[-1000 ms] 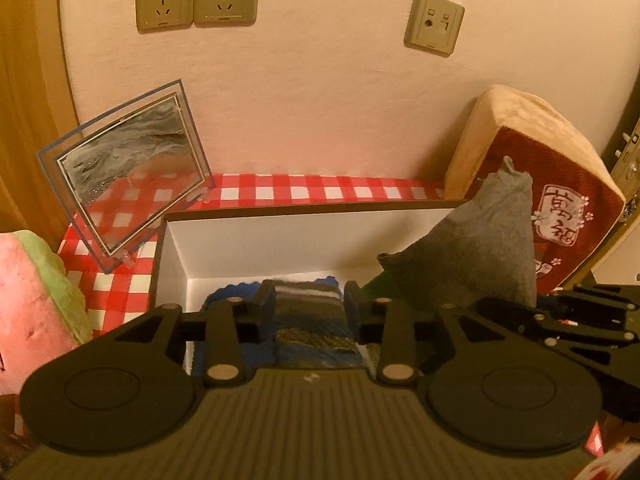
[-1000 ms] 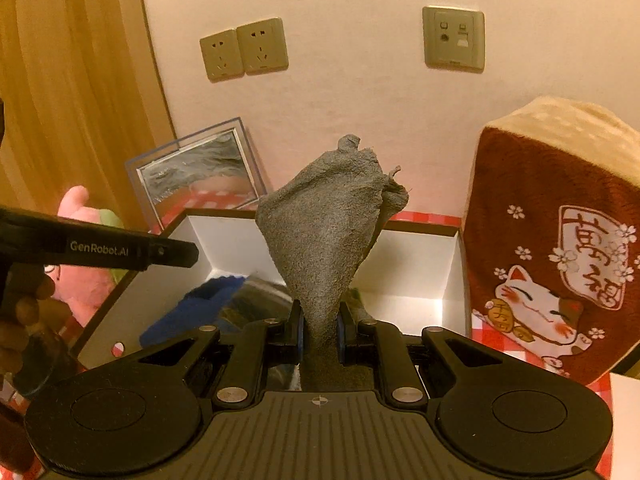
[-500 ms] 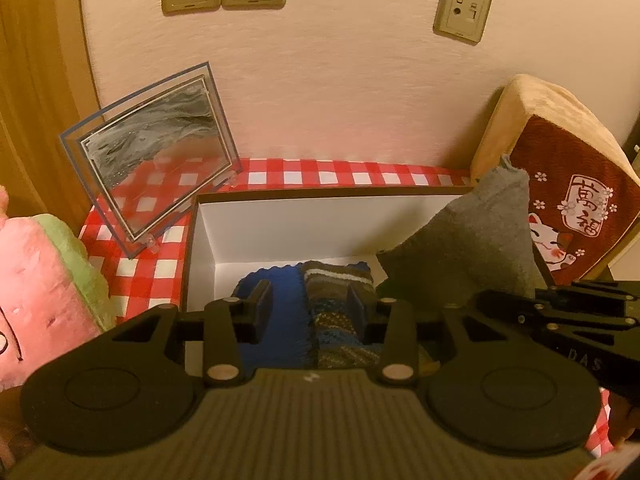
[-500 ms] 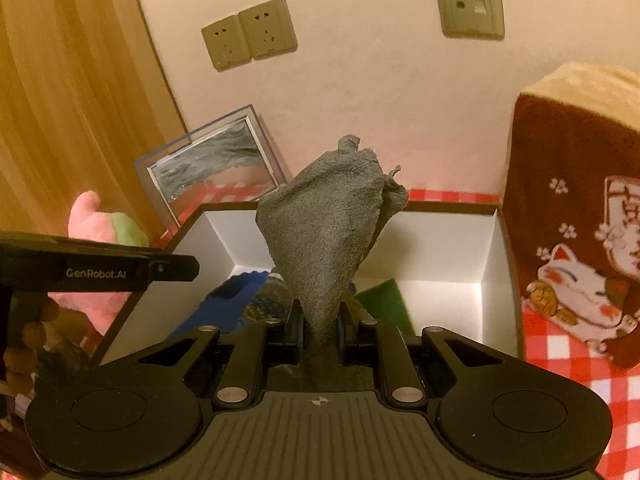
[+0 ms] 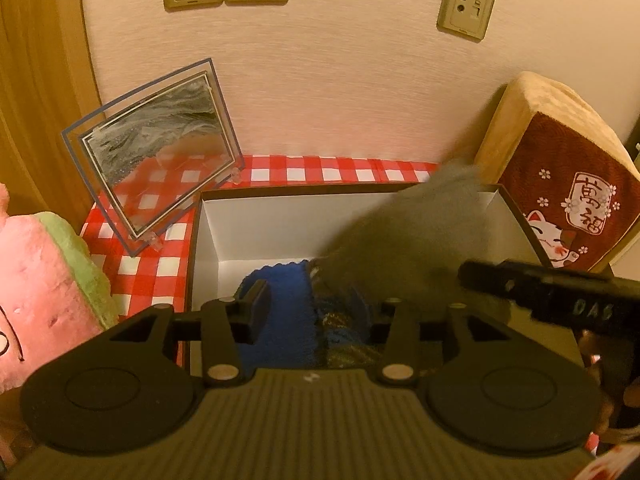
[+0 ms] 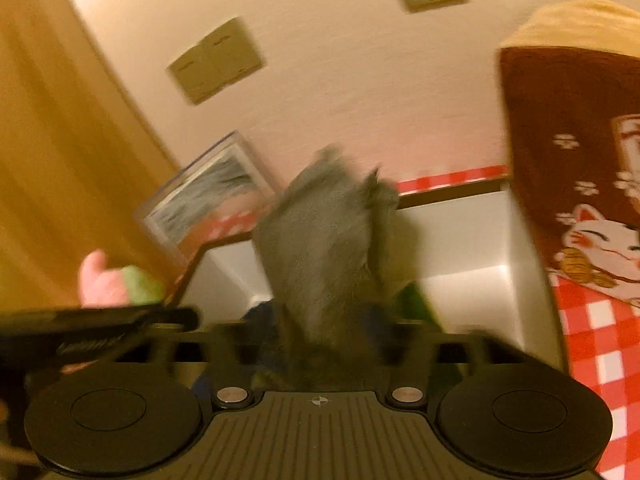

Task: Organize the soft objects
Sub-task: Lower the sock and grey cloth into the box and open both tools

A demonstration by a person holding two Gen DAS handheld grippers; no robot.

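A white-lined box holds a folded blue cloth, a dark patterned cloth and a green one. A grey cloth, blurred, stands between the spread jaws of my right gripper, over the box. Those jaws are opening and the pads no longer press on it. In the left wrist view the grey cloth sags over the box's right half, beside one of the right gripper's fingers. My left gripper hangs over the blue cloth, its jaws opening, holding nothing.
A glass sand picture leans at the box's back left. A pink and green plush lies left of the box. A brown cat cushion stands against the right side. The red checked cloth covers the table; the wall is close behind.
The right jaws have sprung apart from the grey cloth, which has dropped lower toward the box. The right gripper has rolled and sunk a little. The left jaws have widened.
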